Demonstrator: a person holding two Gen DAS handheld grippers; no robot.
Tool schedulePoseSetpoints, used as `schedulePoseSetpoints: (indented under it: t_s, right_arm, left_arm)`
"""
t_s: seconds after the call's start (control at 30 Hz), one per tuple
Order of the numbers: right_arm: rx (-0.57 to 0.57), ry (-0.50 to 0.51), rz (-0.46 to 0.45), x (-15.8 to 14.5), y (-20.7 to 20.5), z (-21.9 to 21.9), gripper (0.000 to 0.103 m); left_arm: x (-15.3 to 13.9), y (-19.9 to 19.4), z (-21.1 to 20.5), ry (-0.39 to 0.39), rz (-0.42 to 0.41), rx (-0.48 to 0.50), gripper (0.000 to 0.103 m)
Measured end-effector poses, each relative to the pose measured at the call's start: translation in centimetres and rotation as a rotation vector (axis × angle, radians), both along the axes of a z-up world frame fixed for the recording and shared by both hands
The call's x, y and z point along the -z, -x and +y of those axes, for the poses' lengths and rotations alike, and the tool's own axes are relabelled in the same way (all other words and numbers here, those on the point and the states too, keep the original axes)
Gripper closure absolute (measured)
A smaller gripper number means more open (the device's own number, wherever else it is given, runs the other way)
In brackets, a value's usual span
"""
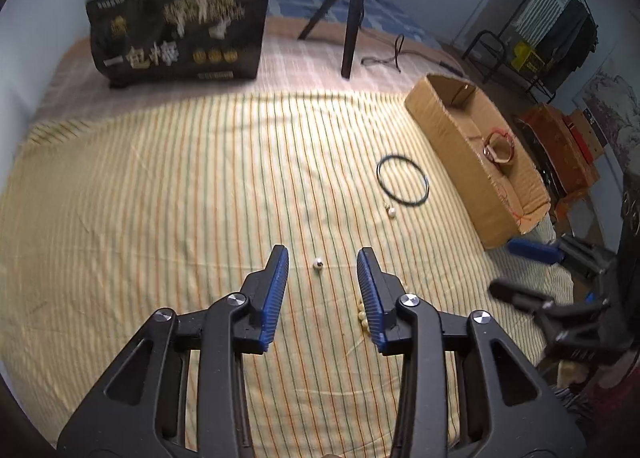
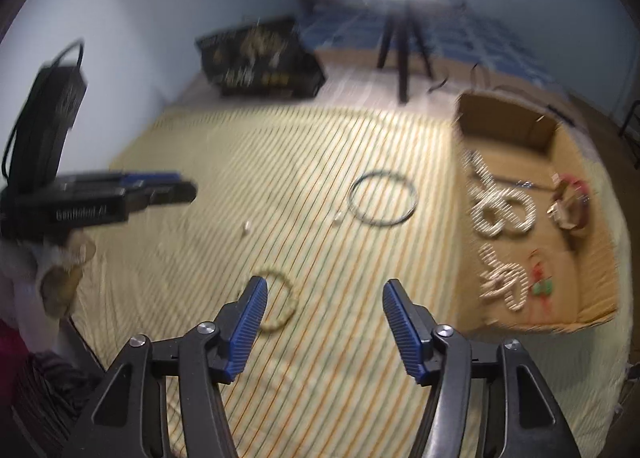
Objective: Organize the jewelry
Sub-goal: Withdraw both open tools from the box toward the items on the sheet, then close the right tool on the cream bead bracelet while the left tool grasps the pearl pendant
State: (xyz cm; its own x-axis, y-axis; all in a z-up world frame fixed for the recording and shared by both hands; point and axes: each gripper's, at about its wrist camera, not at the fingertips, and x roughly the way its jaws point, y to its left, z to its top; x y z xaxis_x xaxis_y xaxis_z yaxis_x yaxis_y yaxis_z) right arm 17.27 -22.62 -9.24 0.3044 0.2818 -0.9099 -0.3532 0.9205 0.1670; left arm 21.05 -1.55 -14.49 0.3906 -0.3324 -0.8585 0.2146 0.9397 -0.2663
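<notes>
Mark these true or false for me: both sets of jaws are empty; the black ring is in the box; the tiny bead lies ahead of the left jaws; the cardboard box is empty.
1. Both sets of jaws are empty. True: neither the left gripper nor the right gripper holds anything.
2. The black ring is in the box. False: it lies on the striped sheet, beside the cardboard box.
3. The tiny bead lies ahead of the left jaws. True.
4. The cardboard box is empty. False: pale bead strands and a red bracelet lie inside.
</notes>
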Motion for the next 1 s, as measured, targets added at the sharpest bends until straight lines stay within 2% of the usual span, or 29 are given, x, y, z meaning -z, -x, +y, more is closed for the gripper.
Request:
schedulePoseSetpoints:
  t_s: [0.07,0.23,0.33,0.4,0.5,1.0]
  right_arm:
    - [-0.02,0.009,0.042,1.2,-0.1,0.7,0.054]
    - [-0.024,-0.013,0.128,3.5,-0.5,1.3,0.065]
    - [-0.027,-0.02,0.161,4.7,-0.6,1.7,0.07]
    - [-0.029,-0.023,0.176,5.2,-0.8,1.9,0.072]
    - [-0.03,-0.023,0.189,5.8,-1.1,2.1,0.076]
    - [-0.031,-0.031,0.237,7.8,-2.3,2.9,0.084]
  left_arm:
    - [1.0,-0.4,-0.4,0.006,0.033,0.007,0.077]
    - [3.5,-1.4,-1.7,-0.027,0.095,0.015,0.077]
    - [4.5,-2.0,-2.3,-0.055,0.109,0.016,0.077]
    - [5.0,-2.4,-2.5,-0.062,0.118,0.014,0.083]
    - [5.6,-3.0,-2.8,-0.084,0.127,0.006,0.085]
    - [7.3,-3.8,-3.8,-0.114,0.15,0.027,0.085]
